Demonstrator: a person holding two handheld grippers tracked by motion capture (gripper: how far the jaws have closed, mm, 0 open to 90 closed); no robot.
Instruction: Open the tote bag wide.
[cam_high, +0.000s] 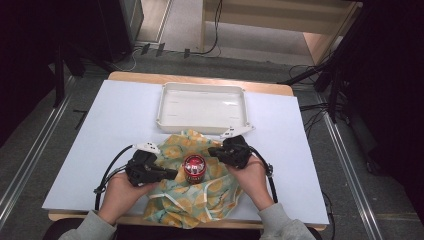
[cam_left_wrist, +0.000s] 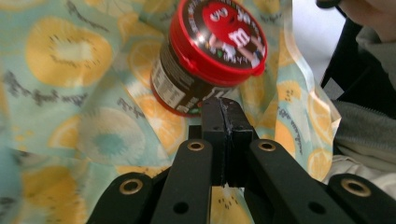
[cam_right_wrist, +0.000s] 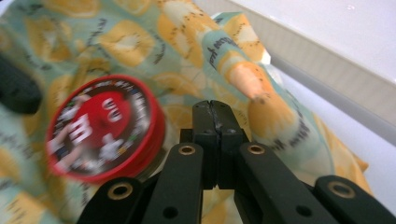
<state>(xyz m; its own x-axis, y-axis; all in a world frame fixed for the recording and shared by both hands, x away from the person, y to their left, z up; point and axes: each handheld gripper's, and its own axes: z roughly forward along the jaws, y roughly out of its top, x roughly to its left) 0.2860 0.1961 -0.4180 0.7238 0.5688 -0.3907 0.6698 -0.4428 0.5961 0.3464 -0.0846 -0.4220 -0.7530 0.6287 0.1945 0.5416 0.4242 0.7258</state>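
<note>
Here one jar (cam_high: 194, 169) with a red lid stands on one fruit-print cloth bag (cam_high: 200, 195) near the front edge of the table (cam_high: 90, 150). The jar sits between two grippers, one on each side of it.

The left gripper (cam_high: 172, 173) lies to the jar's left, its tips just beside the jar's wall. In the left gripper view its two black jaws are pressed together with nothing between them, and the jar (cam_left_wrist: 210, 56) rises just beyond their tips, tilted in that view, with the bag (cam_left_wrist: 70, 93) spread under and around it.

The right gripper (cam_high: 212, 150) is at the jar's upper right, over the bag. In the right gripper view its two jaws are likewise pressed together on nothing, and the jar's lid (cam_right_wrist: 102, 128) shows just to their left, with the bag (cam_right_wrist: 187, 46) behind.

One white tray (cam_high: 202, 89) stands farther back on the table, its near rim just behind the bag. Two hands hold the grippers, one each, and one cable trails from each gripper.
</note>
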